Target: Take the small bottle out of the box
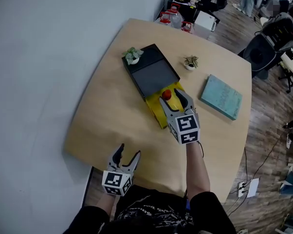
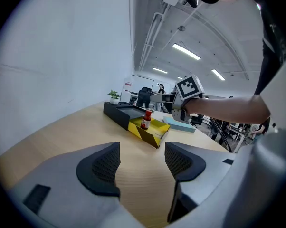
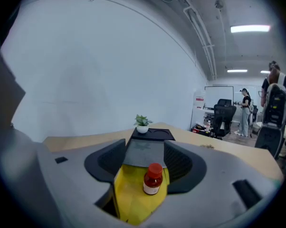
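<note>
A small bottle point(image 1: 166, 95) with a red cap stands upright in the yellow open box point(image 1: 155, 109), which adjoins a black box part point(image 1: 151, 72). My right gripper point(image 1: 171, 97) hangs over the yellow box, open. In the right gripper view the bottle point(image 3: 152, 178) sits between the jaws of the right gripper point(image 3: 144, 161), closer to the right-hand one, above the yellow box floor point(image 3: 129, 194). My left gripper point(image 1: 128, 152) is open and holds nothing near the table's front edge. From the left gripper point(image 2: 142, 163), the bottle point(image 2: 146, 119) and yellow box point(image 2: 152, 132) lie ahead.
A small potted plant point(image 1: 133, 55) stands on the black part's far end. Another little plant point(image 1: 190, 62) and a teal book point(image 1: 222, 96) lie to the right. The wooden table point(image 1: 107, 116) ends close to the left gripper. Office chairs point(image 1: 263, 48) stand beyond the right edge.
</note>
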{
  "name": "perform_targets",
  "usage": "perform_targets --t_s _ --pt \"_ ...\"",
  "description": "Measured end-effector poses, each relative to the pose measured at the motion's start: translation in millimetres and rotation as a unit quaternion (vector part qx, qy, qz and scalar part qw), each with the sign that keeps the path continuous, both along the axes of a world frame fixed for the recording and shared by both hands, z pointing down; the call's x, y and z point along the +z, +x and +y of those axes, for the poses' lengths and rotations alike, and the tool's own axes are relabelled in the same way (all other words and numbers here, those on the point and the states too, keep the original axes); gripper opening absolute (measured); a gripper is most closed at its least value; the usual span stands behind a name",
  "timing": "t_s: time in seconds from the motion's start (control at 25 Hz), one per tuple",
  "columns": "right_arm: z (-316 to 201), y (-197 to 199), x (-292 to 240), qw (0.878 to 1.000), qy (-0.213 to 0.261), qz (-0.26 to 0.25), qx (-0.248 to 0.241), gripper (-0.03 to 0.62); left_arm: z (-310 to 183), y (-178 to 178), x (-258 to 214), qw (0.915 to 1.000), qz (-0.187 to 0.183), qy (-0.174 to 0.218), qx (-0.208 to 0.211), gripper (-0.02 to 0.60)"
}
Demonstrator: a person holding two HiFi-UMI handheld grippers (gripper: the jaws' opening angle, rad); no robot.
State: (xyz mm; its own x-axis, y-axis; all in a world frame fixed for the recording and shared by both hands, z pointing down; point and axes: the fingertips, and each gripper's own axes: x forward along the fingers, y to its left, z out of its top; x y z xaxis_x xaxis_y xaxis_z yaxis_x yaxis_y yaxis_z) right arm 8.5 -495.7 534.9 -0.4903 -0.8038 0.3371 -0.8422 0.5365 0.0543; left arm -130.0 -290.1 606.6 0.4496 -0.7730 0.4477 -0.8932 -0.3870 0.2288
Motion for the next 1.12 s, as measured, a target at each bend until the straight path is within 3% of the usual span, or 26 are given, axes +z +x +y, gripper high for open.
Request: perform_targets --t_s 0.32,0.64,0.84,1.12 --pt "-29.7 5.5 51.7 0.999 -0.033 -0.002 0.013 0.252 -9.1 13.9 16.5 0.9982 -0.029 -0.015 0.051 0.301" --pt "-44.8 8.9 82.0 0.998 -0.061 -0.002 0.018 0.252 -23.9 13.0 26.2 0.9983 -0.02 -0.033 0.044 0.301" --pt "-47.2 9.5 87.5 0.998 -0.053 0.023 0.018 0.16 -29.1 13.5 29.8 0.9982 -0.018 -0.04 0.041 0.301" --pt "-45.7 9.9 87.1 0.998 -0.057 0.008 0.023 0.152 -26.5 11.6 29.9 0.9983 -0.018 -0.04 0.038 0.301"
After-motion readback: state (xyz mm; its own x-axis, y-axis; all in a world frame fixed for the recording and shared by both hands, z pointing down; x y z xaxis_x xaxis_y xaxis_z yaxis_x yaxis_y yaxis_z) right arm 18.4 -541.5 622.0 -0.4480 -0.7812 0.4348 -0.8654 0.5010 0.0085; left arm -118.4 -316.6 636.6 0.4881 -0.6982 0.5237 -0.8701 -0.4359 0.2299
